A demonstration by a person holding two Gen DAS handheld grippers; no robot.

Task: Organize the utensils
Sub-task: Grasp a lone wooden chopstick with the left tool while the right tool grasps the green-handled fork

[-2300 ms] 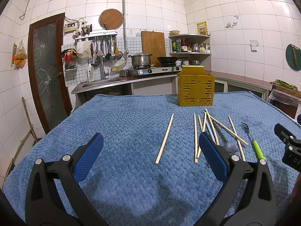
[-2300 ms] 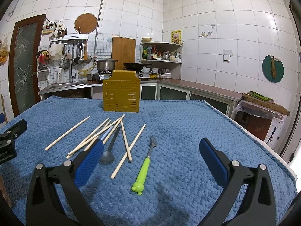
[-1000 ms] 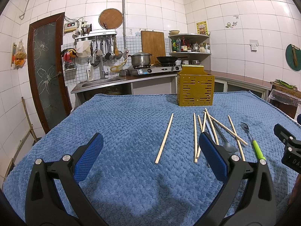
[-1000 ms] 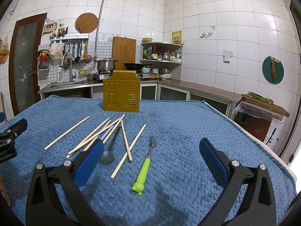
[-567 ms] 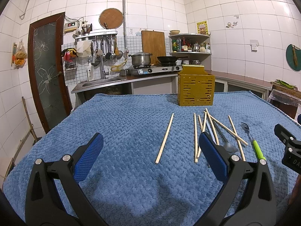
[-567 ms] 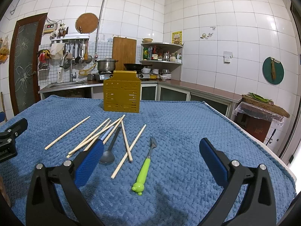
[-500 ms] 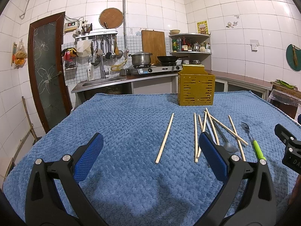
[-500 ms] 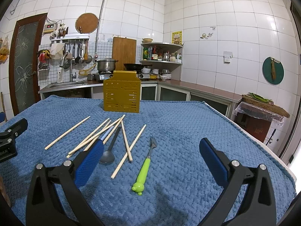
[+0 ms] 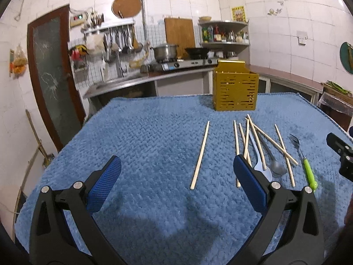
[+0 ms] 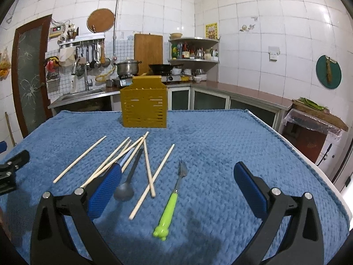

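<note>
No change noted over the last seconds: both tools, left (image 9: pixel 176 176) and right (image 10: pixel 177 180), remain spread wide, nothing gripped. Chopsticks (image 10: pixel 114 158), spoon (image 10: pixel 125 190), fork (image 10: pixel 171 205) lie untouched; holder (image 10: pixel 143 103) unfilled. Sorting not begun.

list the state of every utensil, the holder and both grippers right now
left gripper: open, empty, above the towel
right gripper: open, empty
yellow holder: upright, nothing visible inside
lone chopstick: flat, apart
chopstick pile: flat, crossing
dark spoon: flat, among the pile
green-handled fork: flat, apart
</note>
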